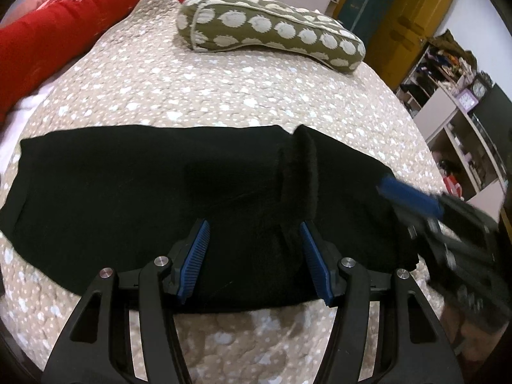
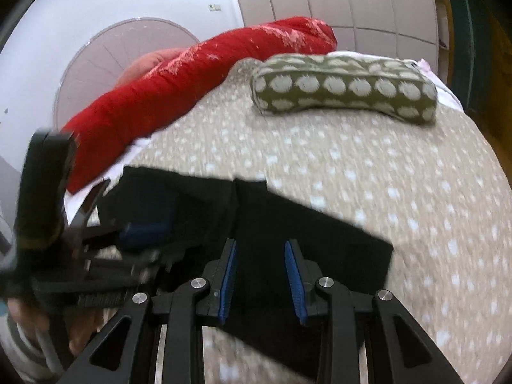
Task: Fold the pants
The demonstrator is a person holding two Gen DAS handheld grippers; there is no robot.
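Observation:
The black pants (image 1: 144, 192) lie flat across the spotted beige bedspread (image 1: 192, 89), folded into a long band with a raised crease right of the middle. My left gripper (image 1: 254, 227) is open, its blue pads just above the pants' near edge. My right gripper (image 2: 261, 246) is open over the right end of the pants (image 2: 320, 240), nothing between its pads. The right gripper also shows blurred at the right of the left wrist view (image 1: 412, 198). The left gripper shows blurred at the left of the right wrist view (image 2: 140, 230).
An olive pillow with pale spots (image 1: 272, 32) lies at the far side of the bed. A red bolster (image 1: 73, 25) runs along the far left. Shelves with clutter (image 1: 457, 102) and a yellow door (image 1: 409, 28) stand to the right beyond the bed edge.

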